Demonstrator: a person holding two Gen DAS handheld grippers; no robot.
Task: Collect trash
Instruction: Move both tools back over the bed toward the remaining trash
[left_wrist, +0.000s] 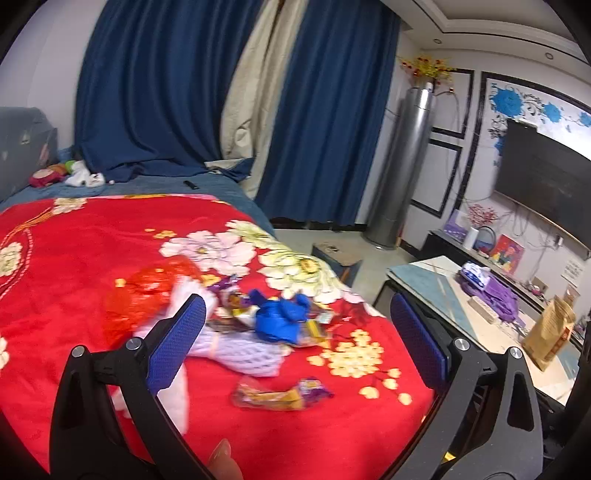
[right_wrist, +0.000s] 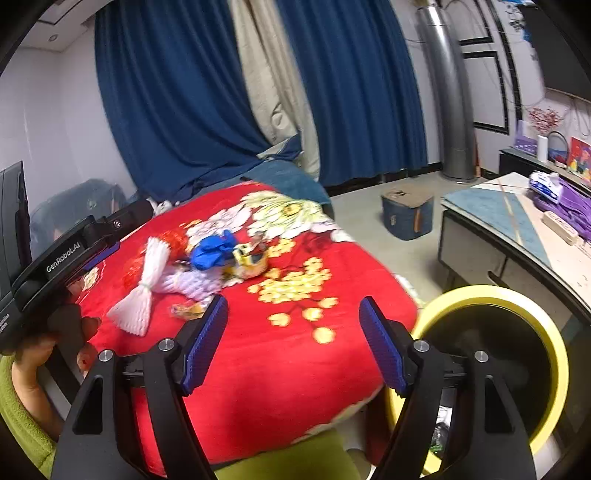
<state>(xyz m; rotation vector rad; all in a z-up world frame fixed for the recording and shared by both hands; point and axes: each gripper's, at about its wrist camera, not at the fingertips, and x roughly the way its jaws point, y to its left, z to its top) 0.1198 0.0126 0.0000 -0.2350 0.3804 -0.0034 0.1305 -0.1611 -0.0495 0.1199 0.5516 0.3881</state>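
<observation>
The trash lies mid-bed on the red floral blanket (left_wrist: 74, 258): a blue crumpled bag (left_wrist: 282, 319), white foam netting (right_wrist: 138, 295) and a snack wrapper (left_wrist: 280, 395) nearest the near edge. Both tools stand wide with nothing between them: the left tool (left_wrist: 295, 339) over the pile, the right tool (right_wrist: 293, 343) over bare blanket near the bed's right edge. Only the right view shows the yellow-rimmed bin (right_wrist: 554, 354) beside that edge; bare floor separates bed and table (left_wrist: 424, 280).

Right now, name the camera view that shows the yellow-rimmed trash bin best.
The right wrist view: the yellow-rimmed trash bin sits at lower right beside the bed, its rim and dark inside visible behind the right gripper. The left wrist view shows none of it.
</observation>
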